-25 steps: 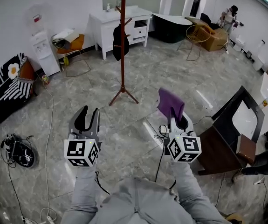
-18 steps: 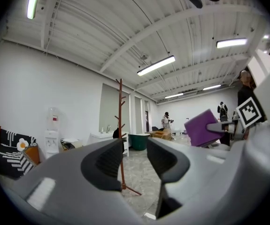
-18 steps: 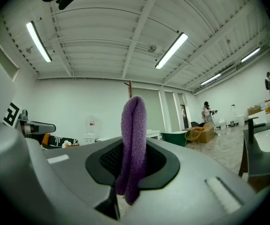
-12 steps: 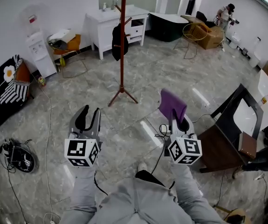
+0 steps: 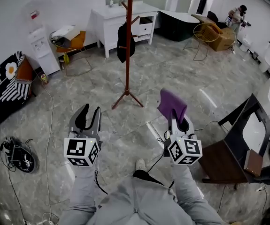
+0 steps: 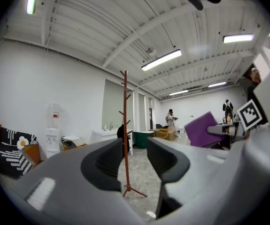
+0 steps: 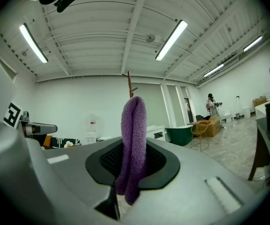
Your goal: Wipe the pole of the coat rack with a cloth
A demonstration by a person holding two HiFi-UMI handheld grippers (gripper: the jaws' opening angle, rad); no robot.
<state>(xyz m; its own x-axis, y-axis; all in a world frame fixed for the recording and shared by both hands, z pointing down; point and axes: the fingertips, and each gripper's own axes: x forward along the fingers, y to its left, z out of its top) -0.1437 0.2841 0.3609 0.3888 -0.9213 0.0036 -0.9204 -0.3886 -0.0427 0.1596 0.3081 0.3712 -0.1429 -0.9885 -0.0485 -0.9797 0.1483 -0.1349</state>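
Note:
The coat rack (image 5: 128, 46) is a reddish-brown pole on a three-legged base, standing on the marble floor ahead of me with a dark garment (image 5: 125, 43) hung on it. It shows through the left gripper's gap as the coat rack (image 6: 125, 135). My left gripper (image 5: 88, 117) is open and holds nothing. My right gripper (image 5: 177, 118) is shut on a folded purple cloth (image 5: 172, 104), which stands up between the jaws as the purple cloth (image 7: 133, 144). Both grippers are well short of the pole, at about waist height.
A white cabinet (image 5: 118, 25) and a water dispenser (image 5: 42, 46) stand behind the rack. A dark desk (image 5: 240, 135) is at the right, cables and a black device (image 5: 19, 154) at the left. A person (image 5: 238, 15) stands far back right.
The view has shifted toward the coat rack, which now appears slightly nearer and more to the right. Both grippers keep their pose, cloth still held.

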